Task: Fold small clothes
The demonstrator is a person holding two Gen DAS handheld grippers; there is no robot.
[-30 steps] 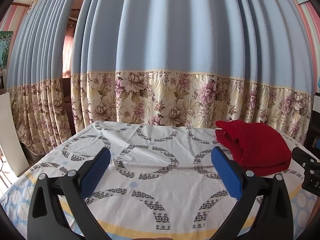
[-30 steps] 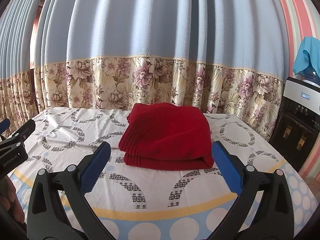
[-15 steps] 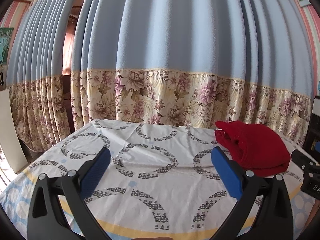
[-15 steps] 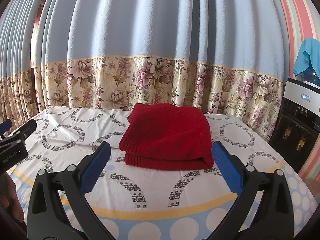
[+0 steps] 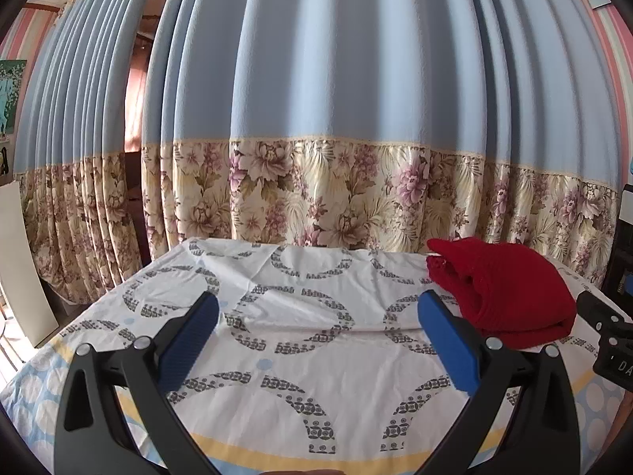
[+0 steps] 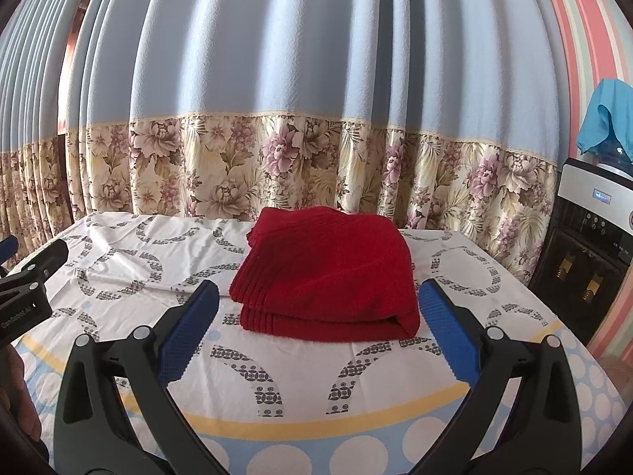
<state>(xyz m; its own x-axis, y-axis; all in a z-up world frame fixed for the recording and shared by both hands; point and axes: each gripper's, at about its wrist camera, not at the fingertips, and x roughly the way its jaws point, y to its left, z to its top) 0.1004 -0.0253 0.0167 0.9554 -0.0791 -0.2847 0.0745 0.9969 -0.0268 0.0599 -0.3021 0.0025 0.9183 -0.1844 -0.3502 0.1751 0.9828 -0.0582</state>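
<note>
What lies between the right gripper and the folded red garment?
Only bare patterned tablecloth separates the right gripper from the red garment, seen in the right wrist view.

Red garment (image 6: 328, 269) ribbed knit cloth; tablecloth (image 6: 300, 376) matt, creased printed cotton.

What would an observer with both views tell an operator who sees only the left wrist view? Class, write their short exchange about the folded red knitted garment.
Operator: Is the right claw holding the folded red knitted garment?
Observer: No. Its jaws are open, and the garment lies ahead of it on the white patterned tablecloth, not gripped.
Operator: What stands to the right of the table?
Observer: A black-and-white water dispenser with a bright blue cloth draped on top.
</note>
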